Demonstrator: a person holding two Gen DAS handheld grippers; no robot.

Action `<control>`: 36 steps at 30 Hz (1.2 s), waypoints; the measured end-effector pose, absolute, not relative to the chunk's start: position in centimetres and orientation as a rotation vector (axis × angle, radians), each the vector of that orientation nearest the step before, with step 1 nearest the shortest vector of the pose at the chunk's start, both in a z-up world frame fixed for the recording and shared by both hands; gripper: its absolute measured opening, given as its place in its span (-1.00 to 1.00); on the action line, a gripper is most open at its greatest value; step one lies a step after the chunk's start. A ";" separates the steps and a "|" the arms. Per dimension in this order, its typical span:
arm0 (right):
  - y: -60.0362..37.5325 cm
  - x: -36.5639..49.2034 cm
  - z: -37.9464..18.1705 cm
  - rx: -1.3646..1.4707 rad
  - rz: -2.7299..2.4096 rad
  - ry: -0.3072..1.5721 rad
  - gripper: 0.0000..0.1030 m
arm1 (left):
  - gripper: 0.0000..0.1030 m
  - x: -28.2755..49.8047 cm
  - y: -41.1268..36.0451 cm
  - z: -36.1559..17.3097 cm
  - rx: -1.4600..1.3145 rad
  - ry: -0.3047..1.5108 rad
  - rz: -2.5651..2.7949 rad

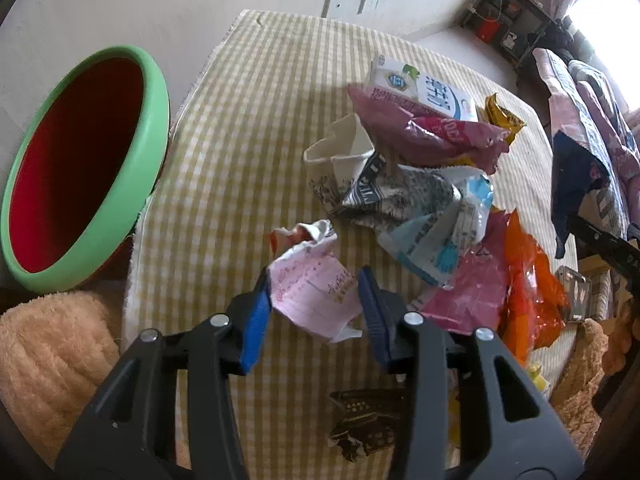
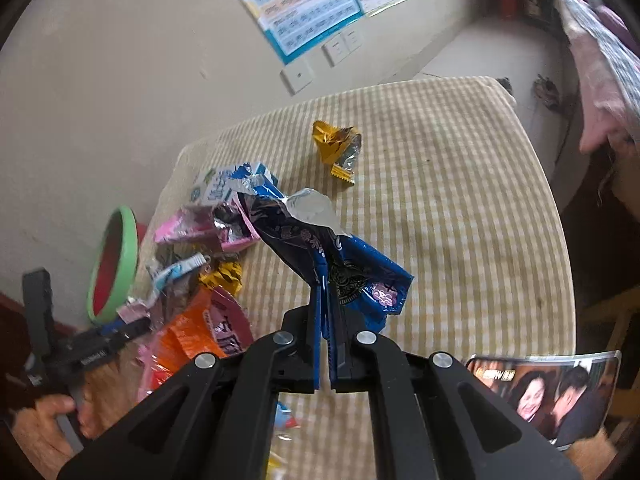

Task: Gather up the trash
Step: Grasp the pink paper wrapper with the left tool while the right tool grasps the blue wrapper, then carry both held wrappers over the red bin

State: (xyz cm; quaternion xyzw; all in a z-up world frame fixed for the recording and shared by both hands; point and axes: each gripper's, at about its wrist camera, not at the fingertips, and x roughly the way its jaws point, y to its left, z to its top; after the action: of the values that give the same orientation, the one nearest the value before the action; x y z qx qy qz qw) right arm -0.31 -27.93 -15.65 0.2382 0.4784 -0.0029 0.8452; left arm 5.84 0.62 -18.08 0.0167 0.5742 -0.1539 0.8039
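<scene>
Hiding behind right gripper [image 2: 325, 300] jaws — blue wrapper's [image 2: 360, 276] pinched edge | bin [image 2: 114, 264] blurred

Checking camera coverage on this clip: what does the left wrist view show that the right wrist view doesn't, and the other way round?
Only the left wrist view: the crumpled pink paper between the open left gripper fingers, a squashed paper cup, a dark wrapper near the bottom.

Only the right wrist view: the right gripper shut on a blue cookie wrapper, a gold wrapper lying apart, a phone playing video.

Both: the checked tablecloth, the green-rimmed bin, the orange wrapper, the milk carton.
</scene>
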 end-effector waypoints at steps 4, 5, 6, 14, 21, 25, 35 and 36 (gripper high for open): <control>-26.9 -1.6 -15.1 0.496 -0.020 0.981 -0.95 | -0.68 6.0 1.2 -17.3 0.019 1.205 -0.315; -26.7 -1.7 -15.0 0.505 -0.019 0.975 -0.95 | -0.71 6.0 1.5 -17.1 0.014 1.198 -0.306; -26.4 -1.8 -15.0 0.513 -0.018 0.973 -0.95 | -0.74 6.0 1.6 -16.9 0.015 1.190 -0.299; -25.4 -1.9 -15.4 0.501 -0.044 0.998 -0.94 | -0.71 6.1 2.1 -16.9 0.006 1.185 -0.299; -25.5 -2.2 -15.0 0.509 -0.060 0.982 -0.94 | 0.11 6.0 2.1 -18.2 -0.032 1.221 -0.281; -25.3 -2.3 -14.7 0.511 -0.059 0.974 -0.94 | -0.05 5.7 2.0 -18.3 -0.027 1.224 -0.287; -24.8 -2.2 -13.4 0.512 -0.049 0.940 -0.94 | -0.10 5.5 2.6 -13.7 0.050 1.026 -0.206; -24.7 -2.2 -13.3 0.511 -0.047 0.937 -0.94 | -0.10 5.3 2.3 -13.1 0.073 0.997 -0.206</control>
State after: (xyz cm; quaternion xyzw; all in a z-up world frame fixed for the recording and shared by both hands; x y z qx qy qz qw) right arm -2.18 -24.68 -13.26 0.2434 0.4466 -0.0226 0.8607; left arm 5.27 2.33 -13.10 0.0350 0.4772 -0.0987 0.8725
